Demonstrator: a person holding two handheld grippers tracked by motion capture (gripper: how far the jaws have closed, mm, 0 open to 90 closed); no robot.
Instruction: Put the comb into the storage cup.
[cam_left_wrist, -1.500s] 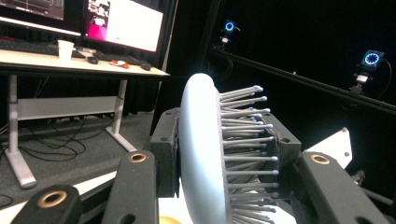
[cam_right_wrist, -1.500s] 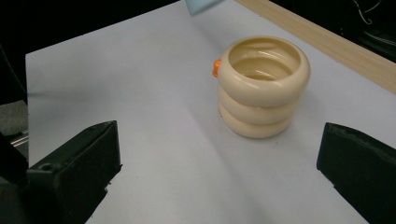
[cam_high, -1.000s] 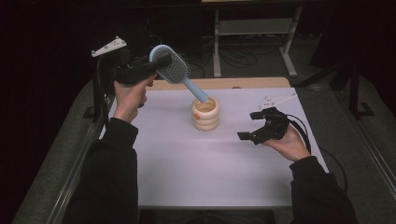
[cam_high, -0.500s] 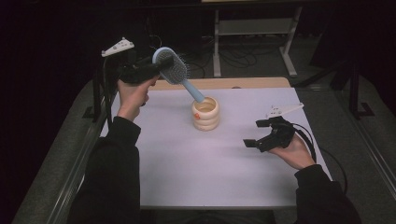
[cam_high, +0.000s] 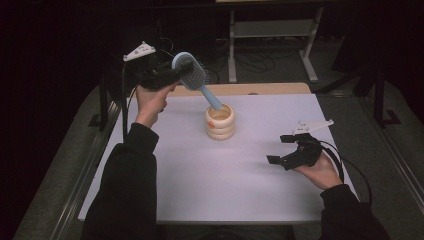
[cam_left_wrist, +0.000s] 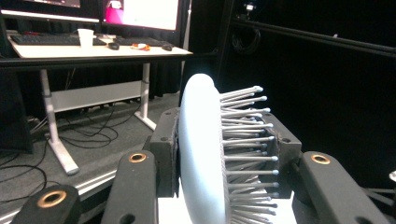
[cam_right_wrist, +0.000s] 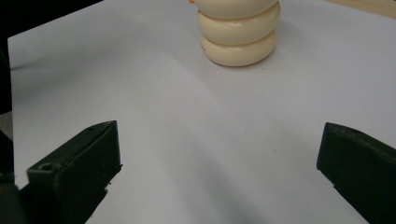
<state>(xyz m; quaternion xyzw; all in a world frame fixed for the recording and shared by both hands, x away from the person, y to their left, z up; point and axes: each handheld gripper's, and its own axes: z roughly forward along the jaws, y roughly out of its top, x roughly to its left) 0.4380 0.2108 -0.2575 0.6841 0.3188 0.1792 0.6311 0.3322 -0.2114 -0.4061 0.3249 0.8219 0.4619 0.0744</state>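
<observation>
Jaws: our left gripper (cam_high: 182, 67) clamps hairbrush (cam_high: 192, 75) head, upper left w/ handle in cream holder (cam_high: 220, 121); right gripper (cam_high: 280, 150) wide, lower right.

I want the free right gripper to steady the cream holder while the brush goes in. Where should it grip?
Probably across the ringed cream holder's lowest ring, coming in level from the right gripper's side: the hairbrush handle slants into the mouth from the upper left, so the right flank stays free.
</observation>
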